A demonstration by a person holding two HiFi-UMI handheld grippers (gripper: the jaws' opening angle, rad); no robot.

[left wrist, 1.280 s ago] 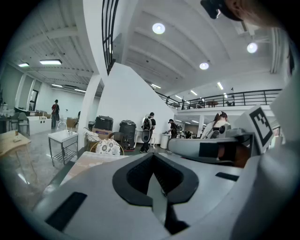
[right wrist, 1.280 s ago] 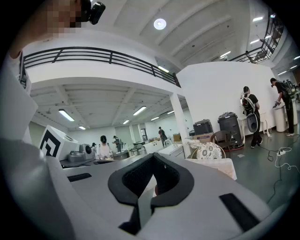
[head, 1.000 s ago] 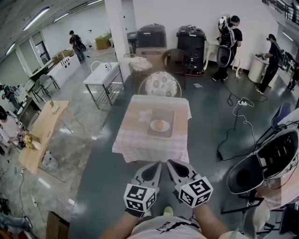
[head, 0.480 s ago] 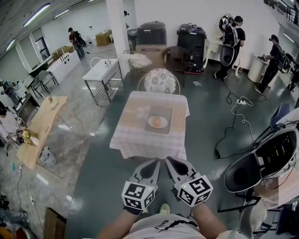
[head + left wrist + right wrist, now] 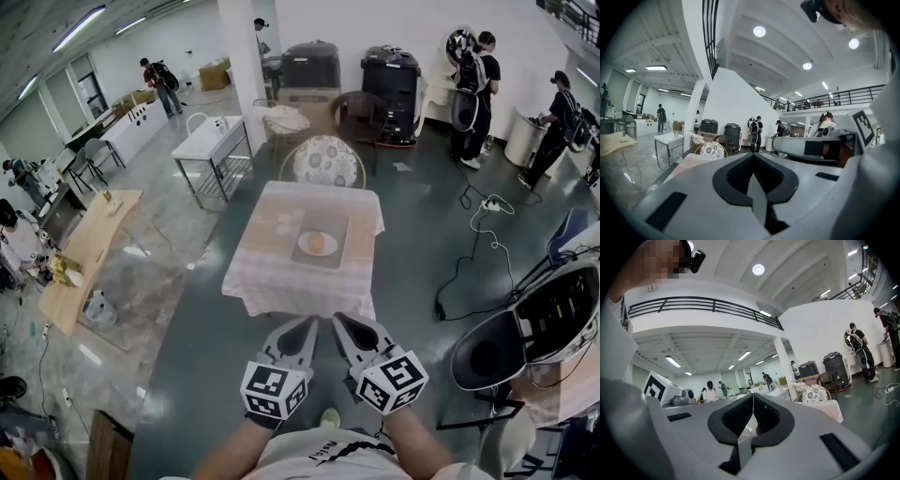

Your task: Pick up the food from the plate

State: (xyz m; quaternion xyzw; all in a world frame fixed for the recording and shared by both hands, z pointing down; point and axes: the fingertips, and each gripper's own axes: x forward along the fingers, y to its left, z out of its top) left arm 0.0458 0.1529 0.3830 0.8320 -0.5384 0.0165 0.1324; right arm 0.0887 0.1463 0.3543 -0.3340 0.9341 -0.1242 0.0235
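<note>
Hardly anything has shifted since a second ago: the tabletop [image 5: 281, 277] stays well ahead of both tools, with open floor between and its draped near edge to clear. On it, the plate [image 5: 302, 247] carries the food [image 5: 318, 243] (roundish, probably light and soft); pinch its sides gently. The left tool [image 5: 307, 328] and right tool [image 5: 345, 328] are closed and empty.

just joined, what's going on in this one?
A person holds a gripper in each hand, low in front of the body and short of the cloth-covered table. The left gripper and the right gripper are both shut with nothing between their jaws. On the table lies a grey mat, and on it a white plate with one round orange piece of food. The food has not been picked up yet.
</note>
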